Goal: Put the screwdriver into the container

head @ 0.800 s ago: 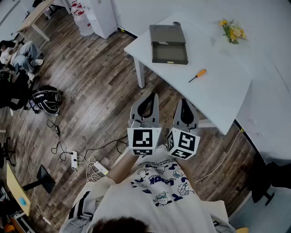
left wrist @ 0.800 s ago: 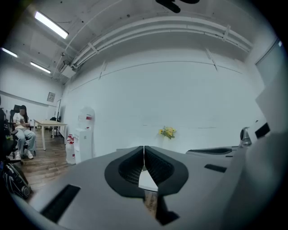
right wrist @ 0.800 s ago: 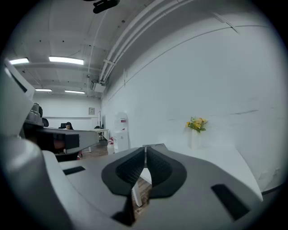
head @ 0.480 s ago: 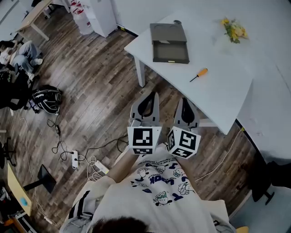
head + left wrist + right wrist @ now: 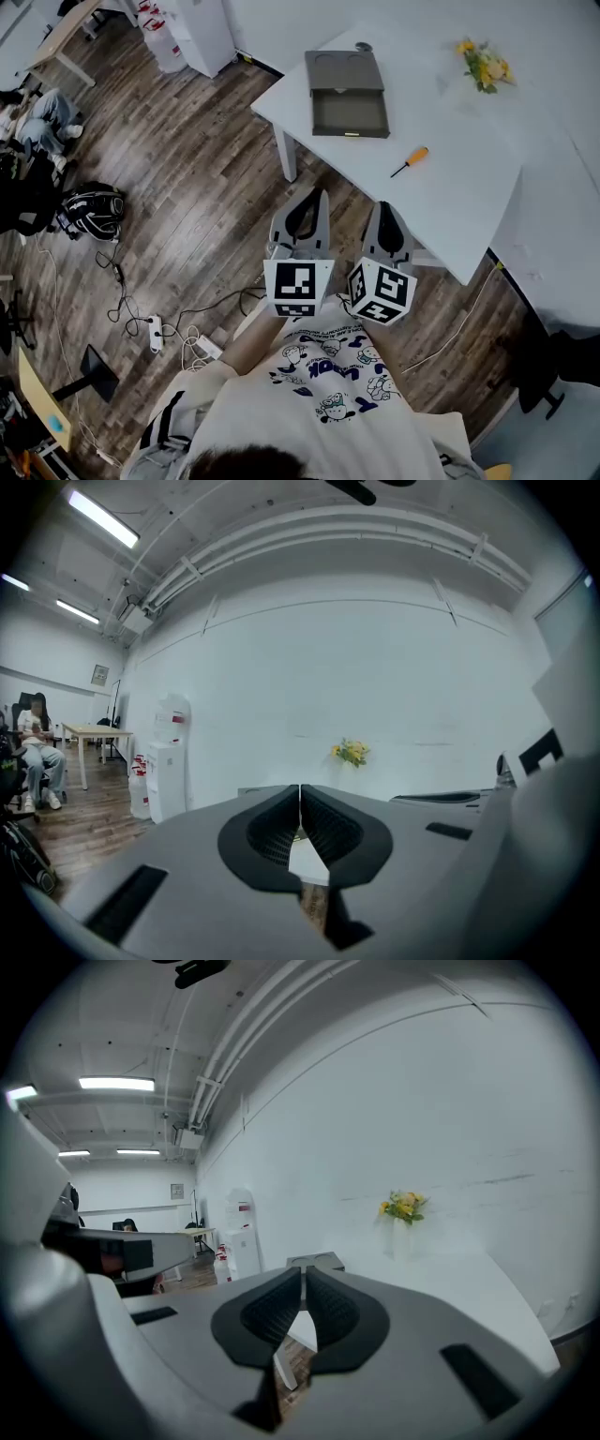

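Observation:
An orange-handled screwdriver (image 5: pixel 411 159) lies on the white table (image 5: pixel 450 202), to the right of and nearer than a grey open container (image 5: pixel 348 93). Both grippers hang over the wooden floor in front of the table, well short of the screwdriver. My left gripper (image 5: pixel 314 199) is shut with nothing in it, its jaws meeting tip to tip (image 5: pixel 299 787). Beside it my right gripper (image 5: pixel 384 208) is shut and empty too (image 5: pixel 303 1270). In the right gripper view the container (image 5: pixel 315 1261) shows just past the jaw tips.
Yellow flowers (image 5: pixel 481 64) stand at the table's far side, also seen as flowers (image 5: pixel 351 752) against the white wall. A white dispenser (image 5: pixel 202 33) stands at the left of the table. A black bag (image 5: pixel 92 206), cables and a power strip (image 5: pixel 154 330) lie on the floor at left.
The view has shifted slightly; both grippers stay side by side, shut, in front of the table. The screwdriver and the container have not moved.

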`<state>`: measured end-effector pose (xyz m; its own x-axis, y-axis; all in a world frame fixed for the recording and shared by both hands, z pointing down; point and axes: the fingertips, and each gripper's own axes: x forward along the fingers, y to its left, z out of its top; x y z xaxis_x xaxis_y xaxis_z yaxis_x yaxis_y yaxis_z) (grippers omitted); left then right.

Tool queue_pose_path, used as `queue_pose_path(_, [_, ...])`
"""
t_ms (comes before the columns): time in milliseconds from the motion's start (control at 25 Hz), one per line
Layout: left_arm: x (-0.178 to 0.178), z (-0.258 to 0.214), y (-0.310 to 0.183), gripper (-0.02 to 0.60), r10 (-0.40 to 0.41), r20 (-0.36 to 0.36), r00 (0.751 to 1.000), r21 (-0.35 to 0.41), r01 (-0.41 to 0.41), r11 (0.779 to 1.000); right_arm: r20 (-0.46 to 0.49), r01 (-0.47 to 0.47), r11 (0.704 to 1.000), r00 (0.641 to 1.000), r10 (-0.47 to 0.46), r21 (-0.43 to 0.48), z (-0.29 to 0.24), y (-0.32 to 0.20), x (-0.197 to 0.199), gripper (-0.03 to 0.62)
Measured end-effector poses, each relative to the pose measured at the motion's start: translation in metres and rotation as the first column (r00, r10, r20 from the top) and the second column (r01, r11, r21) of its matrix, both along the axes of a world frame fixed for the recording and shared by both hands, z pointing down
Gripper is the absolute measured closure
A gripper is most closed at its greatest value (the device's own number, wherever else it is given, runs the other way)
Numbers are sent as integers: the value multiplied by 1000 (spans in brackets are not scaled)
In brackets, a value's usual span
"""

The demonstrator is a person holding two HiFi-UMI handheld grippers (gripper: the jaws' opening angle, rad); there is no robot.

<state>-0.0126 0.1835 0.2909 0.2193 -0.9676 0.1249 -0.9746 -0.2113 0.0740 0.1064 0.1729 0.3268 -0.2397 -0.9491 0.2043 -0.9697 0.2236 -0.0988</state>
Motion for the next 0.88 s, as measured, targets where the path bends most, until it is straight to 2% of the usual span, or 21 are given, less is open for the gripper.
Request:
queue_pose_path(360, [-5,8,-53,563,30,-9,1000,-31,-30,999,25,-62,997,998,63,-52,12,-52,7,557])
queue_pose_path(880, [-19,18,-122,562,72,-18,997,-55,-73,996,-13,-126,989,992,126,-70,18,-117,-3,556])
